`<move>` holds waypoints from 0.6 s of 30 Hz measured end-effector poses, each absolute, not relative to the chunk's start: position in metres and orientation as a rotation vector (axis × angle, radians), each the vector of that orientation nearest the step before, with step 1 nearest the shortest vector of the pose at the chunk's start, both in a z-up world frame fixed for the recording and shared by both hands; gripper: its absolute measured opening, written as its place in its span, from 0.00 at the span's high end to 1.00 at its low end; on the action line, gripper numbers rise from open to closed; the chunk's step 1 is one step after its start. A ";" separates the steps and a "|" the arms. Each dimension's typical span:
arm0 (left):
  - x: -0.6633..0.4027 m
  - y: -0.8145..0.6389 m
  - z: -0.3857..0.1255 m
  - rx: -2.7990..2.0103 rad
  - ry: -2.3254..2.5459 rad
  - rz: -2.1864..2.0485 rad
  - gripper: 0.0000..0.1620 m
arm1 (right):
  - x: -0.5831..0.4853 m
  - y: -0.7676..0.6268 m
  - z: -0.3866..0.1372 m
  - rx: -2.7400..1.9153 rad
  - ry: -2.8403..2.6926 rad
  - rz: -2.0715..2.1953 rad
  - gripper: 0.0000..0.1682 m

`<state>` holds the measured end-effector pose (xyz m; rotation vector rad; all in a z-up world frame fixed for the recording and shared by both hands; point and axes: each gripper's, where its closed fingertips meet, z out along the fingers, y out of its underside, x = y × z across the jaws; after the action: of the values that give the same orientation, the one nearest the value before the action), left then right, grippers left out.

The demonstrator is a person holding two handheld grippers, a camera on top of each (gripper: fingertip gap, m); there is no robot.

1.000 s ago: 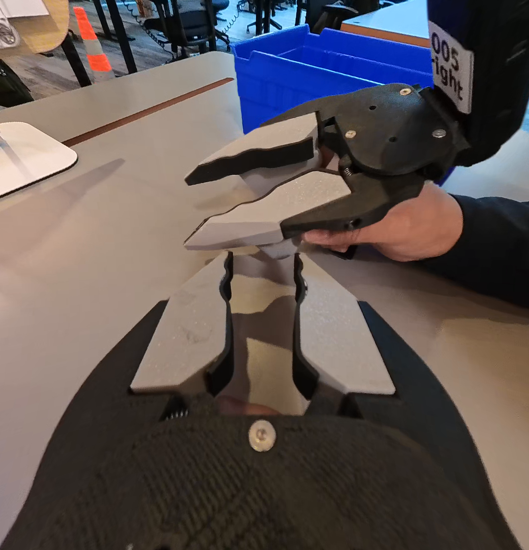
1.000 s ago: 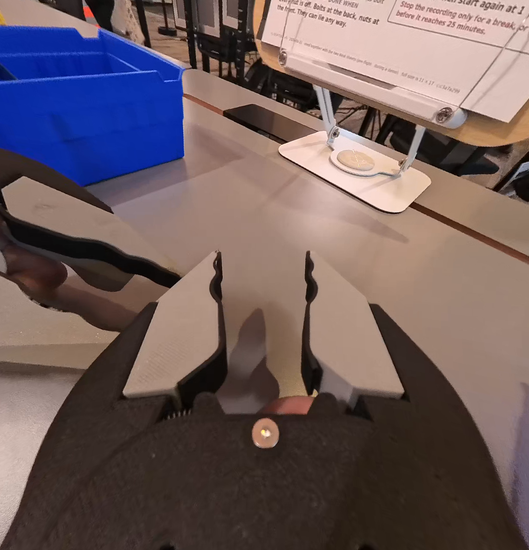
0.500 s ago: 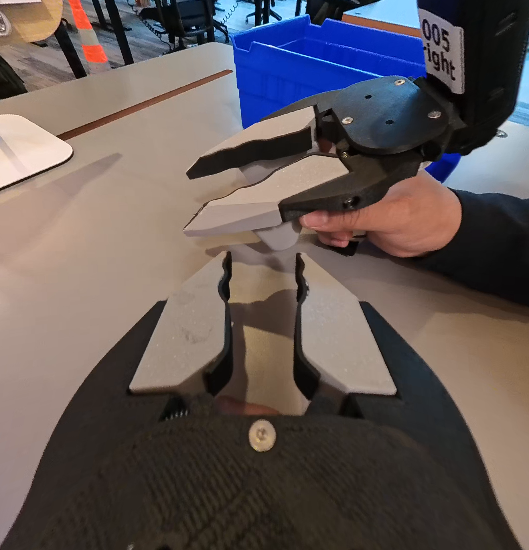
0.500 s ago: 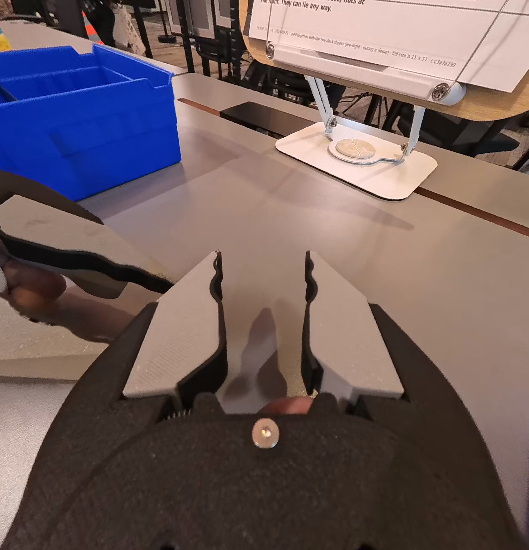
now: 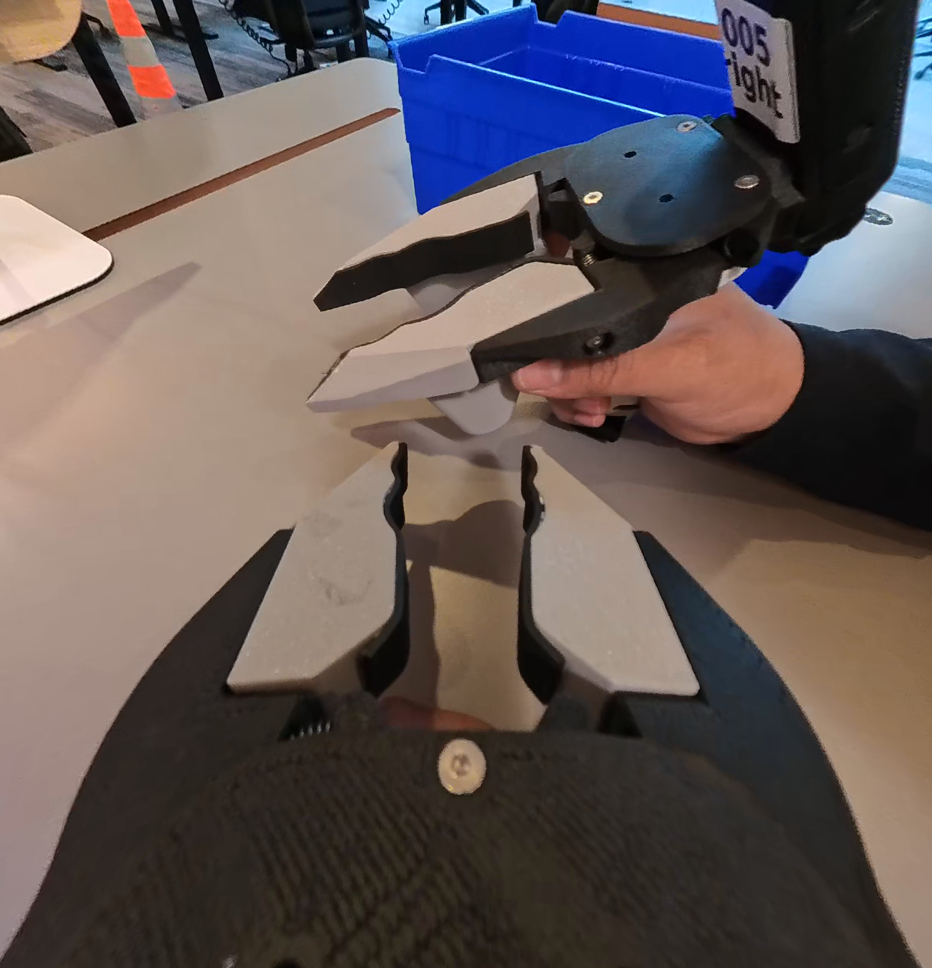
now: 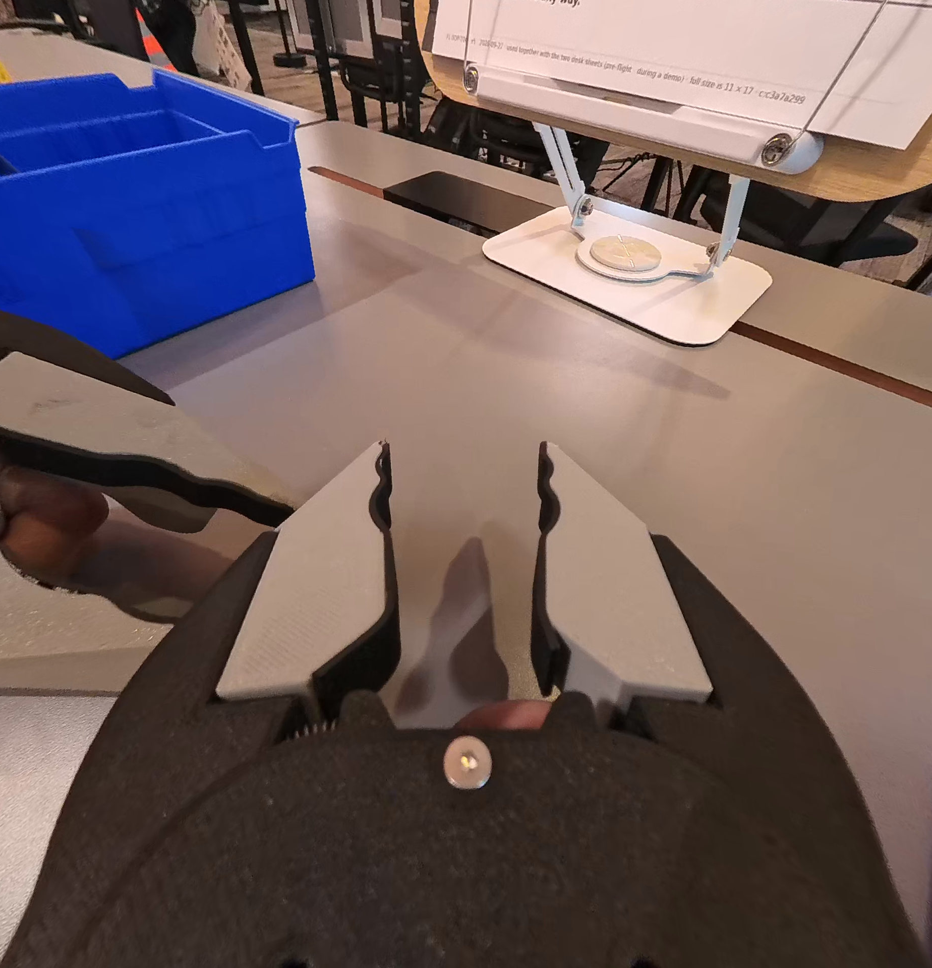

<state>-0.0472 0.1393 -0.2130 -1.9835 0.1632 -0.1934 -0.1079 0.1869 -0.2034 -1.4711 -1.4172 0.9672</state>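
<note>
Both grippers first. Left gripper (image 5: 461, 455), black printed body with grey wedge fingers: fingers apart, nothing between them, bare tabletop showing through the gap. Right gripper (image 6: 464, 445), same build: fingers likewise apart, empty. From the left wrist view the right gripper (image 5: 322, 356) sits crosswise just ahead of the left fingertips, tilted on its side, held low over the surface by a hand (image 5: 705, 377) in a dark sleeve. Neither tool touches anything that I can see; each is nearest the other.

Surroundings, big to small. Grey-beige table (image 6: 558, 393) with a thin brown inlay strip (image 6: 846, 374) running across it. Blue plastic divided bin (image 6: 139, 220), rigid walls, at the far side of the table, well apart from both tools; contents not visible from here. Wooden-edged board carrying white printed sheets (image 6: 689, 63), propped on a white metal stand with a flat rounded base (image 6: 631, 283). Flat black slab (image 6: 453, 201) just behind that base. Orange-and-white traffic cone (image 5: 139, 57) on the floor beyond the table.

Handling note: no loose object lies within reach of either tool, so nothing to judge for weight, stiffness or grip point. Bin looks stiff and smooth-sided; judgement only.
</note>
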 end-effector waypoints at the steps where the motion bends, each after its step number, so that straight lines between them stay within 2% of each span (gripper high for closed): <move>1: -0.047 0.139 -0.213 -1.985 0.161 -0.195 0.74 | -0.108 0.187 -0.203 -1.471 -1.418 0.968 0.68; 10: -0.042 0.133 -0.207 -2.003 0.182 -0.236 0.73 | -0.107 0.188 -0.202 -1.473 -1.409 0.976 0.68; 12: -0.043 0.121 -0.179 -1.957 0.173 -0.274 0.72 | -0.107 0.189 -0.201 -1.477 -1.396 0.982 0.69; 16: -0.073 0.067 -0.086 -1.831 0.227 -0.270 0.72 | -0.105 0.190 -0.201 -1.486 -1.387 0.997 0.69; 18: -0.113 0.038 -0.052 -1.853 0.243 -0.189 0.80 | -0.106 0.189 -0.201 -1.486 -1.392 0.997 0.69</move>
<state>-0.1129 0.0376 -0.0520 -1.8529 0.2429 -0.1886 -0.1055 0.1892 -0.2014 -1.4862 -1.3921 0.9969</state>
